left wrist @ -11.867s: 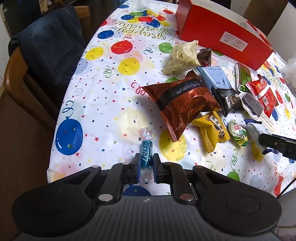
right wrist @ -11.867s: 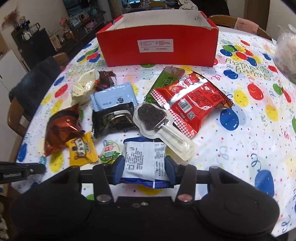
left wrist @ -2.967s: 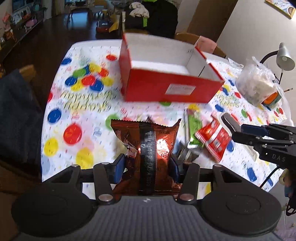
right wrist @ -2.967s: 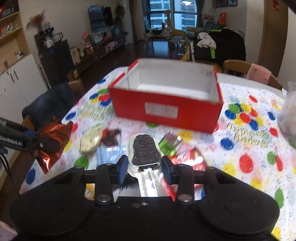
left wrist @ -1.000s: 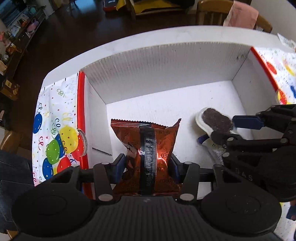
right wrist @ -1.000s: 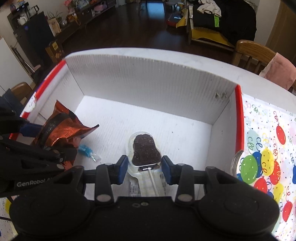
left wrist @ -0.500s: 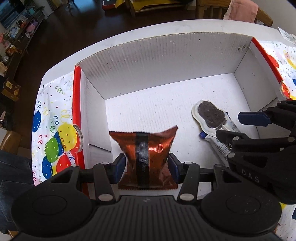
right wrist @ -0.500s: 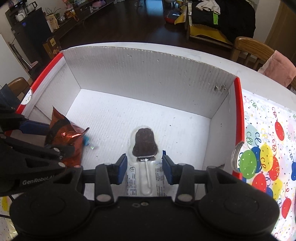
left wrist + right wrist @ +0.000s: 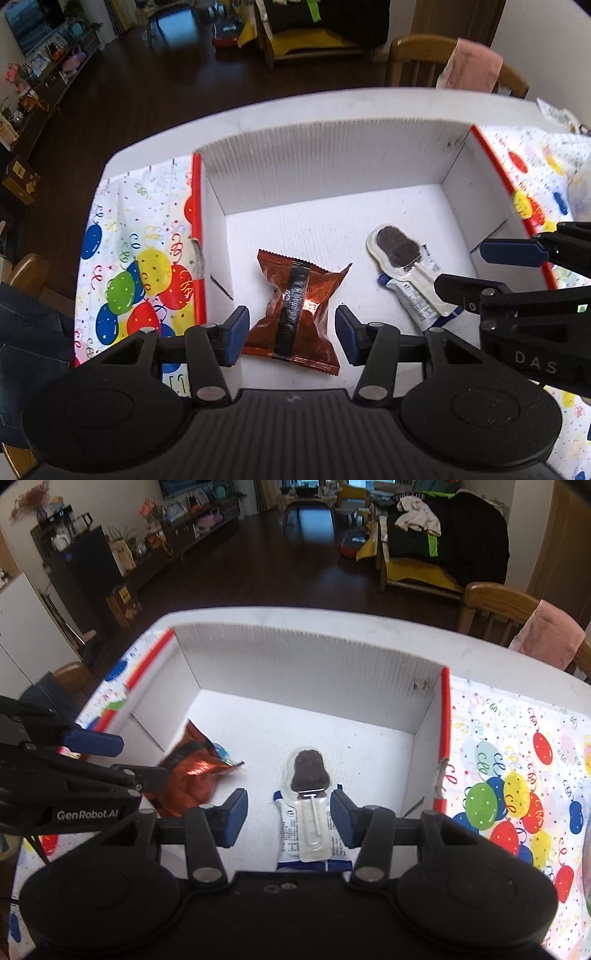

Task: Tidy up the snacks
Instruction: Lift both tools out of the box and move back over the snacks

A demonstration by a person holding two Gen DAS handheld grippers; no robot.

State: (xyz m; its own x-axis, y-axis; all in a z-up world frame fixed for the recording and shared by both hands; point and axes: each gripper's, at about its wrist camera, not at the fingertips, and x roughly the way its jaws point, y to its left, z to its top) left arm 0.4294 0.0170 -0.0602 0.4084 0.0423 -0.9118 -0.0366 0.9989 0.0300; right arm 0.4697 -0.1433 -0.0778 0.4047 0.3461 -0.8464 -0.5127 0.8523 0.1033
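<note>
Blue pads on the left tool are standing apart, one on each side of the shiny brown snack bag, and they are not pressing it. The bag is lying flat on the white floor of the red box, at the left side. The left tool is let go, with nothing in it.

Just to the right, the right tool is opening its jaws. The chocolate lollipop in its clear shell is lying between the pads, but nothing is squeezing it. It is resting on top of a white and blue packet, near the middle of the box floor. A little blue candy is peeking out from behind the brown bag.

Farther back, the tall white wall of the box is standing up, and past it the edge of the counter with its balloon cloth is showing.

The step in hand looks like letting go and pulling out. To do it well, each tool should probably be going straight up, with pads wide, so no wrapper is catching and getting dragged along. The two tools are close together, so they should be keeping away from each other and from the box walls. More snacks may be waiting outside the box, but these views are not showing them.
</note>
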